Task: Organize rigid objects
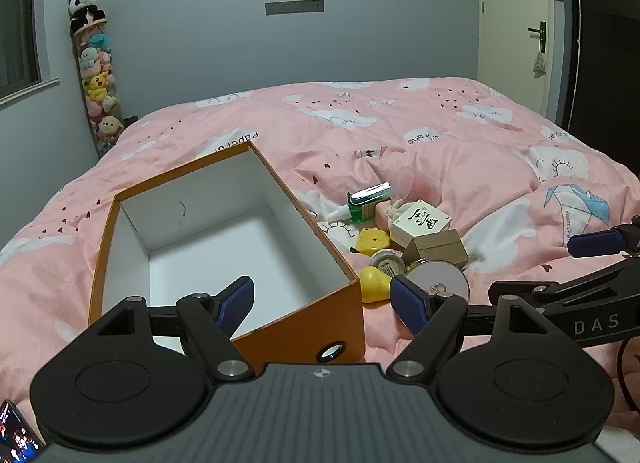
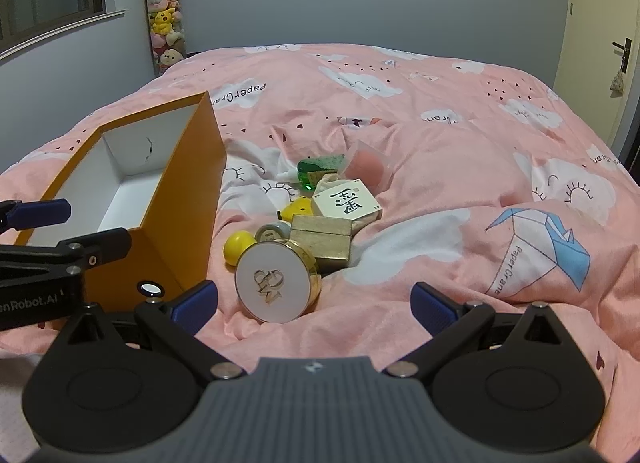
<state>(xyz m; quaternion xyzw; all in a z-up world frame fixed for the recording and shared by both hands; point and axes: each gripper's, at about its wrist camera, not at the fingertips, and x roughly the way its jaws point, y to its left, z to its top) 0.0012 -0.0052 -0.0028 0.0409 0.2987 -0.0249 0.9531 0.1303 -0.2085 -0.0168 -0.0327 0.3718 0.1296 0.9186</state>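
Partly hidden green bottle (image 2: 320,169) — pile (image 2: 304,231) overlapping

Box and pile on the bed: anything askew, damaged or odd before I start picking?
The orange box sits empty, with a small dark scuff on its inner wall. The round compact leans tilted against the brown box rather than lying flat. The green bottle lies on its side. No spill visible.

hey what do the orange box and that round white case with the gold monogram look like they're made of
The orange box looks like rigid cardboard: matte orange outside, plain white inside, thin straight walls and a metal-ringed hole in its near end. The round white case looks like hard plastic or metal, though I can't tell which: glossy white lid, raised gold monogram, shiny gold rim.
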